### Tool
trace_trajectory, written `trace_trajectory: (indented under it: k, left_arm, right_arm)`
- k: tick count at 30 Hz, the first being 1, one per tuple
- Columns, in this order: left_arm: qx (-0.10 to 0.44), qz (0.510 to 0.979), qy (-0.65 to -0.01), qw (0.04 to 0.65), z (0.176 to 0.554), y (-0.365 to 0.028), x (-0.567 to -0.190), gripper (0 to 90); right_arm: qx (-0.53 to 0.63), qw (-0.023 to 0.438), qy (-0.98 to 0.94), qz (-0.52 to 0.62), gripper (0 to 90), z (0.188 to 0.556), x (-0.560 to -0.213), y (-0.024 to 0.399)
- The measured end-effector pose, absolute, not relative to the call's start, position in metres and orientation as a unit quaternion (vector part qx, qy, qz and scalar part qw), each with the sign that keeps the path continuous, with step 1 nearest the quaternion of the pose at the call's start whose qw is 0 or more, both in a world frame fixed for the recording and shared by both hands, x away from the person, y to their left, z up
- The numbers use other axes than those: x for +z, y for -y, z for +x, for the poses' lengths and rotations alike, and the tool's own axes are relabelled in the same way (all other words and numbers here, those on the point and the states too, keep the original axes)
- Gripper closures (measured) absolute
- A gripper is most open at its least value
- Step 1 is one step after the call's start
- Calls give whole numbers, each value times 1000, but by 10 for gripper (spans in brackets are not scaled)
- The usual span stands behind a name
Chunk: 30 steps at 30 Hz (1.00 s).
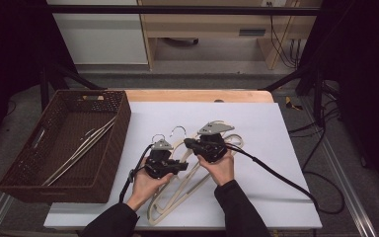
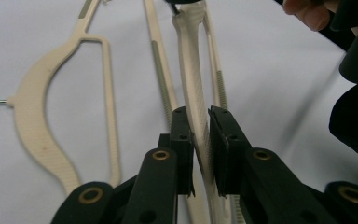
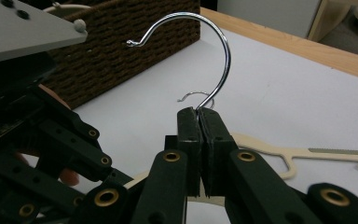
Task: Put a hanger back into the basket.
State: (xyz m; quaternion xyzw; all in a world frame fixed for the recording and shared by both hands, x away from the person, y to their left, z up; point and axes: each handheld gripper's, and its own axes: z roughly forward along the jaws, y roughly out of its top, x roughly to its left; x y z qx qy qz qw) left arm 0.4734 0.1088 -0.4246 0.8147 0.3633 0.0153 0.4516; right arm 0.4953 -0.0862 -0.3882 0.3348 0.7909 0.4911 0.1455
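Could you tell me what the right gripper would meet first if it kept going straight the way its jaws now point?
Probably the brown wicker basket. The right gripper, shut at the base of a chrome hanger hook, faces that basket's side wall across bare white table; depth is hard to judge.

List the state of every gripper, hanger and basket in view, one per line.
Left gripper: shut on the cream hanger's arm.
Right gripper: shut at the base of the same hanger's chrome hook, hook upright.
Other cream hangers: lying flat on the white board, untouched.
Wicker basket: open-topped, holding metal hangers lying loose.
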Motion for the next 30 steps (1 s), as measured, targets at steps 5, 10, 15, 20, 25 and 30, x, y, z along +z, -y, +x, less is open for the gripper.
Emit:
trace_trajectory:
  k: [5, 10, 15, 20, 25, 30]
  left_arm:
    - [7, 810, -350, 471, 460, -103, -417, 855]
    - [25, 818, -327, 472, 446, -95, -410, 858]
    - [35, 821, -321, 471, 440, -94, -406, 858]
    - [45, 820, -315, 475, 437, -102, -398, 858]
    - [68, 821, -304, 478, 434, -114, -386, 858]
    - [76, 819, -298, 485, 432, -128, -377, 858]
  right_arm:
    - [507, 145, -785, 326, 747, 476, -376, 105]
    - [518, 149, -781, 316, 633, 455, -370, 124]
    - [534, 156, -772, 309, 490, 433, -370, 150]
    - [543, 177, -751, 331, 310, 423, -375, 181]
    - [540, 199, -734, 361, 176, 423, -386, 206]
    - [533, 209, -723, 387, 116, 426, -390, 221]
